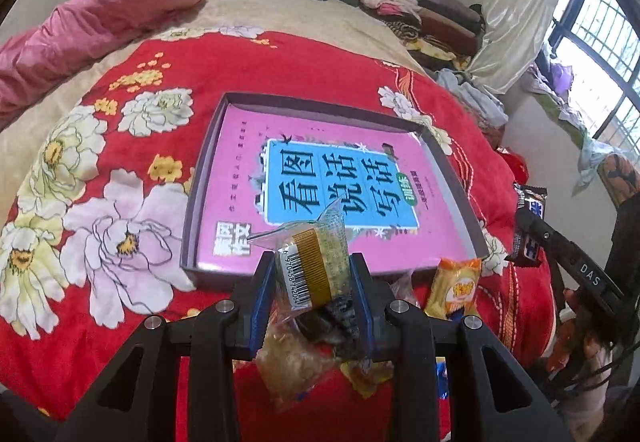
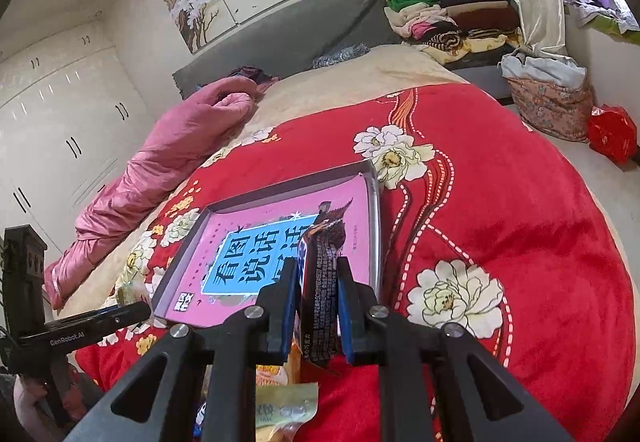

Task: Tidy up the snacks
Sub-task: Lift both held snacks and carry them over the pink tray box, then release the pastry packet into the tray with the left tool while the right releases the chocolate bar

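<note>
- Blocking much of the near view, the left gripper [image 1: 316, 270] is clenched on a clear-wrapped cake [image 1: 316, 262] with a gold band and a barcode; the wrapper's lower end hangs out of sight behind the fingers.
- Below that gripper lies a heap of snacks [image 1: 296, 366]; the arms hide most of it, and the single packets are hard to tell apart.
- An orange pack [image 1: 456, 290] lies on the blanket [image 1: 120, 53] just right of the left gripper, near the box's near right corner.
- The right gripper [image 2: 318, 298] is clenched on a dark bar [image 2: 320, 282] held upright; its print is too small to read.
- In the left wrist view the same bar [image 1: 528, 226] shows at the right edge, partly cut off by the right gripper's body.
- In the right wrist view a pale green pack [image 2: 286, 404] and an orange one peek out under the gripper, mostly hidden.
- The box [image 1: 204, 185] is shallow, dark-walled and open, lying flat on the red flowered blanket, just beyond both grippers.
- Inside it lies a pink book [image 1: 340, 185] with a blue title panel, filling nearly the whole bottom. No snack lies in the box.
- Both held snacks hang above the box's near edge, the cake towards the middle, the bar towards the right side.
- A pink quilt [image 2: 168, 161] lies far left; folded clothes [image 2: 452, 9] are stacked far right.
</note>
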A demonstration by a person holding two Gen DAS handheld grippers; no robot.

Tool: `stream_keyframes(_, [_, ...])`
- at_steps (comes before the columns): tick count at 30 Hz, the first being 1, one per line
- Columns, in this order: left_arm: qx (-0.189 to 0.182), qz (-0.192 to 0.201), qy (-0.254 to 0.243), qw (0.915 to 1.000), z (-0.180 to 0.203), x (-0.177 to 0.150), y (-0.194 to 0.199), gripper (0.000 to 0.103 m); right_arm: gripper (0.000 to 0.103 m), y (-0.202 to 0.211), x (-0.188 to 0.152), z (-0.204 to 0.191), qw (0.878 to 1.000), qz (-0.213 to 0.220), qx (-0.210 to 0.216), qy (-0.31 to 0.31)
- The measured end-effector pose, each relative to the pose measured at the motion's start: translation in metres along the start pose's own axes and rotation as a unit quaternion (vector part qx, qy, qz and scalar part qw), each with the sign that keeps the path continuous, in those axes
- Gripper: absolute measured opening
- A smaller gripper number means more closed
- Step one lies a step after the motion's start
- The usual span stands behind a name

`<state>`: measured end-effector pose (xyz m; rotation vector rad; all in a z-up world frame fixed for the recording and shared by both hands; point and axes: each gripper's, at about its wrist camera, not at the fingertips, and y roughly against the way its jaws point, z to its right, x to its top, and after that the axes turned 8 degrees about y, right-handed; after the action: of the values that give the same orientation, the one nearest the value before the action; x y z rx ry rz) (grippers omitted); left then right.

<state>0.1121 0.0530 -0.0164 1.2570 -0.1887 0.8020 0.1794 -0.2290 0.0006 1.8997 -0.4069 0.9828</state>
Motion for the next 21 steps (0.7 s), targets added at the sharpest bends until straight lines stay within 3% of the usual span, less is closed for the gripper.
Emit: stream_keyframes(21, [0.03,-0.014,-0.021,0.9992,0.002,0.025,-0.043,0.037,0.019,-0.035,0.009,0.006,1.0,-0.016,0.012,0.001])
